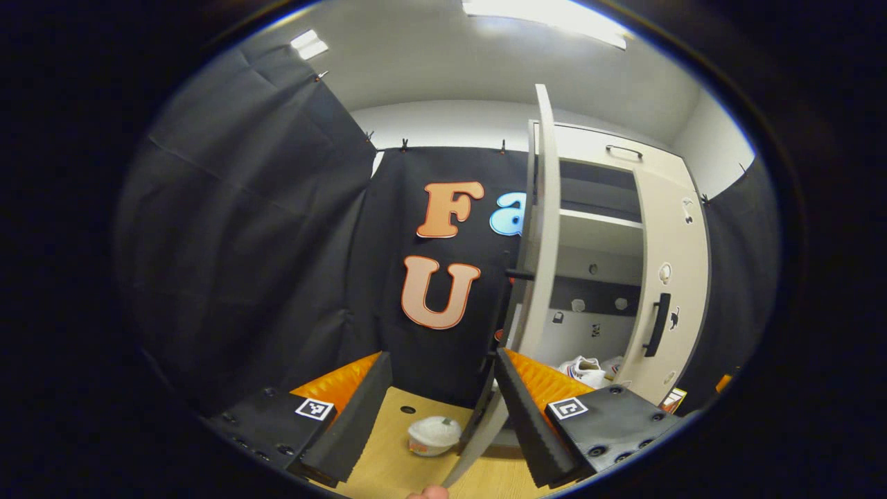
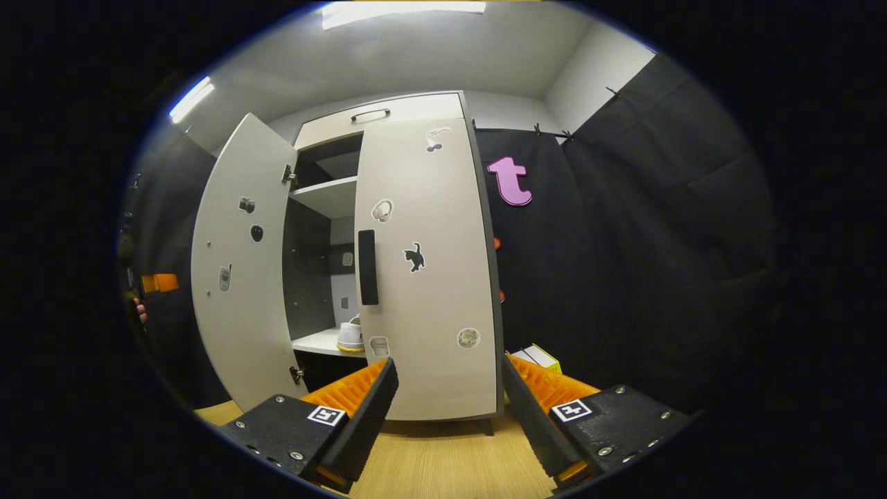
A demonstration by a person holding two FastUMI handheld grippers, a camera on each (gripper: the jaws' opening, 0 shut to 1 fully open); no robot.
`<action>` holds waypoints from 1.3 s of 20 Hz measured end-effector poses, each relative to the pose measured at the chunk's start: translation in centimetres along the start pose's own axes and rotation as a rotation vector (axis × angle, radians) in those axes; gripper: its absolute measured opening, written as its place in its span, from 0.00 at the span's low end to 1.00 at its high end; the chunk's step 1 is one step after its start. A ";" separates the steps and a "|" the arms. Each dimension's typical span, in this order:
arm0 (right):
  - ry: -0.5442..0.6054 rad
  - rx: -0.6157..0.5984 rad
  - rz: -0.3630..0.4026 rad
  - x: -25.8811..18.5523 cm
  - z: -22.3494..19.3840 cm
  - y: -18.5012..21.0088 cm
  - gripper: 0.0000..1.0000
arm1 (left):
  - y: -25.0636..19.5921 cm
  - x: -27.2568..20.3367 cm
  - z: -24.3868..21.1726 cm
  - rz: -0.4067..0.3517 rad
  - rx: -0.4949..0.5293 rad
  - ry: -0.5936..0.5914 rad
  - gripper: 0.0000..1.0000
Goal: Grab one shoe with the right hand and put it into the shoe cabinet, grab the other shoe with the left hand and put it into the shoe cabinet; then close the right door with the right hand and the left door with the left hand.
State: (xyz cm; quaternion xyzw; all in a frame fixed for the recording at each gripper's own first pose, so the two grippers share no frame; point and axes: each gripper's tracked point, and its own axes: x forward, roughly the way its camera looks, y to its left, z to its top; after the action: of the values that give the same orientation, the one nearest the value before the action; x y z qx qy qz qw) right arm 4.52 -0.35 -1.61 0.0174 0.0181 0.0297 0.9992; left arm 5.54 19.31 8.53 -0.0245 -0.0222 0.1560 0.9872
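I see the shoes (image 1: 585, 369) already inside the shoe cabinet (image 2: 388, 111), lying on its lower shelf (image 2: 315, 342); in the right gripper view one white shoe (image 2: 350, 337) sits at the shelf's front edge, just behind the edge of the right door. I think there are two shoes side by side in the left gripper view, but they are small and partly hidden there, so I cannot be sure.

The right door (image 2: 426, 277), with its dark handle (image 2: 367, 267) and a few stickers, lies nearly flat across the cabinet front. The left door (image 1: 539, 229) stands wide open; in the left gripper view I see it almost edge-on.

My left hand-held gripper (image 1: 443, 405) has its fingers spread wide and holds nothing. The open left door's lower edge runs down between the fingers, close by the right-side finger (image 1: 520, 409); whether it touches I cannot tell. Below, on the pale wooden table (image 1: 388, 464), a small white lidded cup (image 1: 434, 435) stands in the gap between the fingers.

My right hand-held gripper (image 2: 450, 409) is likewise spread wide and empty, facing the lower part of the right door without touching it. A small box (image 2: 537, 357) sits on the table beside the cabinet, just past the right-side finger.
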 end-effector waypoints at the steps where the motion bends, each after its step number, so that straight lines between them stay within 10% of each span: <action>1: -0.002 -0.005 -0.006 -0.1 0.1 -0.2 0.93 | 0.9 1.3 0.1 0.020 0.011 0.001 0.94; 8: 0.013 -0.012 -0.012 0.1 -0.2 -0.6 0.93 | 1.6 7.7 -1.1 0.021 0.067 0.019 0.96; 26: 0.005 0.000 -0.001 0.2 -0.2 -0.8 0.92 | -8.1 5.6 -2.4 -0.208 0.064 0.034 0.94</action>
State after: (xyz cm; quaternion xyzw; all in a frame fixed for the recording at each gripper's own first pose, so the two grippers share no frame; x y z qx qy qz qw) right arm 4.72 -1.15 -1.83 0.0174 0.0208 0.0292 0.9992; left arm 13.48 13.26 6.79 0.0067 -0.0029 0.0529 0.9986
